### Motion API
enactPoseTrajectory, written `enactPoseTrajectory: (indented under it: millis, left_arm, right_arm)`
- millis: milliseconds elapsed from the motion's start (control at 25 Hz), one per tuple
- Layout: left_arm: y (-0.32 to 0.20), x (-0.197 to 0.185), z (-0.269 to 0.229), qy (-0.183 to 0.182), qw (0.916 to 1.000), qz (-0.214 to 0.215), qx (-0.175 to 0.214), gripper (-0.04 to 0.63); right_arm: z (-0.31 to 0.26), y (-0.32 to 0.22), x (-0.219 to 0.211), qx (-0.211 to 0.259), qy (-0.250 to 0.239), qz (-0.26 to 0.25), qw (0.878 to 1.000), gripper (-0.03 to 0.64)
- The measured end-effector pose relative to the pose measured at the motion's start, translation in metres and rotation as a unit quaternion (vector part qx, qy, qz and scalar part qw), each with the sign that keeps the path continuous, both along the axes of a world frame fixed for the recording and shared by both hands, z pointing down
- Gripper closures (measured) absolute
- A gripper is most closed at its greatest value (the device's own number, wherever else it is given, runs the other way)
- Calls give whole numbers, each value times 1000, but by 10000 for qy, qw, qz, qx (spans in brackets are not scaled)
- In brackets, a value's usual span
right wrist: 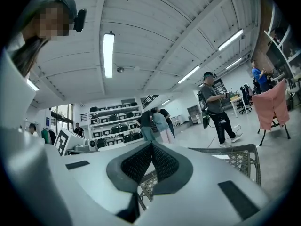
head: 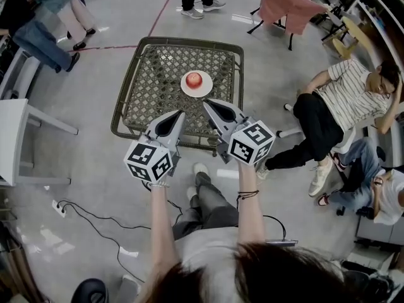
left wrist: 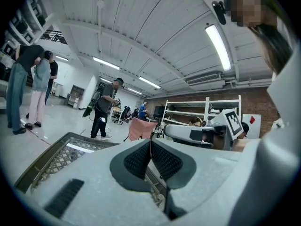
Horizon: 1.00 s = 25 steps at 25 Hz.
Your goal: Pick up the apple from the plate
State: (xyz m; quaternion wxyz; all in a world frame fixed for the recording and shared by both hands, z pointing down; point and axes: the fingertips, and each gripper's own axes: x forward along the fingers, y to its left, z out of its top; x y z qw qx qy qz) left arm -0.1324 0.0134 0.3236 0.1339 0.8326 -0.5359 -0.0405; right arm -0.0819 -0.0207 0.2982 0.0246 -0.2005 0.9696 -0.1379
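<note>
While the apple [head: 194,79] sits on its plate [head: 206,91], the approach seems the step in hand.
Left gripper [head: 179,114], right gripper [head: 207,103]: fingers pressed together, empty; one must spread.

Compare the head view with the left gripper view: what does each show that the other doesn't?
Only the head view shows the apple on its white plate. Only the left gripper view shows the left gripper shut and empty up close, plus ceiling lights and shelving. Both show the lattice table, the right gripper and the pink cloth.
</note>
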Motion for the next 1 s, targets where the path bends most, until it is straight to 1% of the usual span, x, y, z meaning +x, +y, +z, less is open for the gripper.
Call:
enactPoseTrajectory:
  millis: [120, 320, 640, 880, 1000]
  left_arm:
    - [-11, -7, 5, 2, 10000, -14, -62, 583]
    - [-41, -19, 9, -11, 9999, -18, -99, 583]
    - [-101, -20, 6, -61, 9999, 92, -97, 583]
    - [-131, -23, 11, -113, 9998, 23, -176, 583]
    - [-138, -22, 15, -132, 9997, -32, -215, 583]
  right_arm:
    - [4, -11, -7, -90, -61, -51, 9999, 607]
    - [4, -44, -15, -89, -34, -49, 9999, 607]
    - [6, -100, -19, -64, 113, -24, 9999, 607]
    - [9, -134, -17, -75, 126, -66, 9999, 607]
    - [12, -145, -15, -114, 111, -90, 9998, 607]
